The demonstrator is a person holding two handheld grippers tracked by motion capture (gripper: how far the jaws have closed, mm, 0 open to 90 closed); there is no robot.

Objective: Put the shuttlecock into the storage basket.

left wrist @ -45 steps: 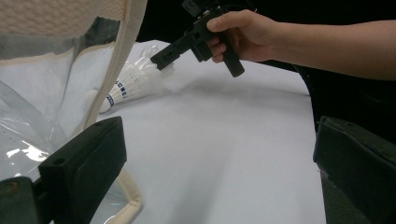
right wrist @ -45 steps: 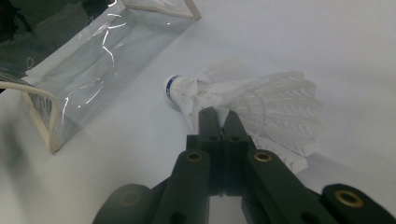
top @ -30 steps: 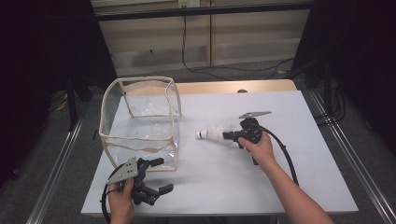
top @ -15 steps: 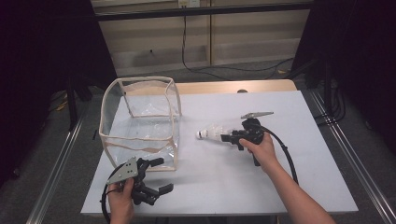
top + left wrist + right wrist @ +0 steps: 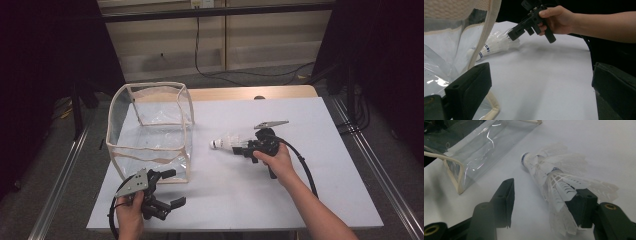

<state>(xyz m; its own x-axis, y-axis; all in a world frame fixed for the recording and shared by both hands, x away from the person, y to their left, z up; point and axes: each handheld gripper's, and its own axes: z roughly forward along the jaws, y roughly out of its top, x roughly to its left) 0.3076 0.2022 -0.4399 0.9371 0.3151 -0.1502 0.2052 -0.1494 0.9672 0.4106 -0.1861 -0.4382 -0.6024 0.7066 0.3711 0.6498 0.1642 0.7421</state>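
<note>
1. I see a white table (image 5: 300,130) on a wooden base, with dark curtains on both sides, metal rails along the floor and cables at the back wall.
2. A clear plastic bag (image 5: 150,130) with beige piping stands open at the table's left half.
3. The shuttlecocks (image 5: 227,143) — 2 stacked, as far as I can tell — lie on their side on the table, just right of the bag, cork end pointing toward it.
4. Right gripper (image 5: 243,148): in the right gripper view the feather skirt (image 5: 564,195) lies against 1 jaw, while the other jaw stands well clear of it. The jaws have just been opening; they are about half spread and do not pinch the shuttlecocks.
5. Left gripper (image 5: 172,189): I hold it at the near left edge, just beside the bag's front corner — jaws spread wide, nothing between them.
</note>
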